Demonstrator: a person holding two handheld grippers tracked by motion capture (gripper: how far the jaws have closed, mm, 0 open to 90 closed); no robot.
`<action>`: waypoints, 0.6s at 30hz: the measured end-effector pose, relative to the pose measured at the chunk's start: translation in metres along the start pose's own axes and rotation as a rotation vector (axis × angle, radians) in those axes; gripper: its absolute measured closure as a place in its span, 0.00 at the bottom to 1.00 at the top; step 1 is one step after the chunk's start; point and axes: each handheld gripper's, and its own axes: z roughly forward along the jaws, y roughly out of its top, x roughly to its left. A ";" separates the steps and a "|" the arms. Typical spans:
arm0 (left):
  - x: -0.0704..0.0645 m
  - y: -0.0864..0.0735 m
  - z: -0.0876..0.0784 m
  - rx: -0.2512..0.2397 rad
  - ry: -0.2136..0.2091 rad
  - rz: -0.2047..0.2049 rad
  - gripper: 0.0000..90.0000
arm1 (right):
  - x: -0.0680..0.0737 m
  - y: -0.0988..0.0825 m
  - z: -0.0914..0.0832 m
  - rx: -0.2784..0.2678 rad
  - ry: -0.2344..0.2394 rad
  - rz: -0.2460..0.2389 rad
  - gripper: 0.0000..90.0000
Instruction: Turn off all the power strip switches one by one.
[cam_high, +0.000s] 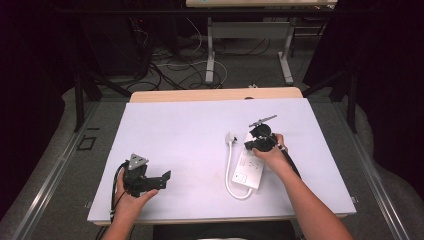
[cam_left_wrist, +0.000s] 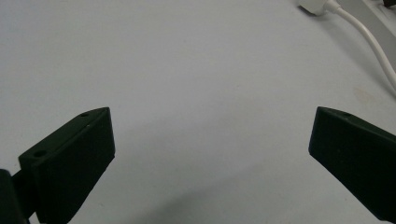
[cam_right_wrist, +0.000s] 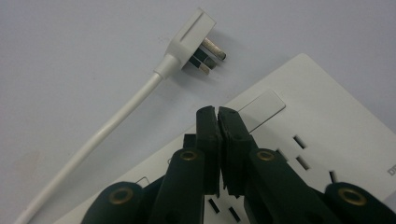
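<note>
Step in hand: the right gripper (cam_right_wrist: 218, 112) hangs over the white power strip (cam_high: 248, 167), its tip close to the strip's rocker switch (cam_right_wrist: 261, 108); pressing that switch is my reading of the work.
Right gripper state: its 2 jaws are pressed together with nothing between them, forming 1 blunt point.
Left gripper state: the left gripper (cam_high: 162, 180) is spread wide and empty, resting low near the front-left of the table (cam_high: 175, 130).
Where the strip is: right of the table's centre, lying flat, long axis running front to back, under the right hand (cam_high: 272, 157).
Plug: the strip's own plug (cam_right_wrist: 195, 39) lies unplugged just beside the strip's far-left corner, pins bare, joined by the white cable (cam_high: 229, 175) that loops down the strip's left side.
Doing it well: keep the jaws closed, come straight down on the switch face, and press squarely so the light strip does not tilt or skid.
Caution: the socket slots (cam_right_wrist: 299, 151) sit just beside the switch; a slip could catch a jaw tip there.
Edges: the strip is well inside the right and front edges.
Open room: the bare centre and left of the table give free space; the cable loop is the 1 snag near the hand.
</note>
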 end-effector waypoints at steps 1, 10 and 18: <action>0.000 0.000 0.000 0.001 0.000 0.001 0.01 | 0.000 0.000 0.000 0.001 0.000 -0.001 0.97; 0.000 0.000 0.000 0.000 0.000 0.001 0.01 | 0.000 0.000 0.000 0.001 -0.003 -0.001 0.98; 0.000 0.000 -0.001 0.008 -0.001 0.007 0.01 | 0.001 -0.001 0.001 -0.002 -0.015 -0.003 1.00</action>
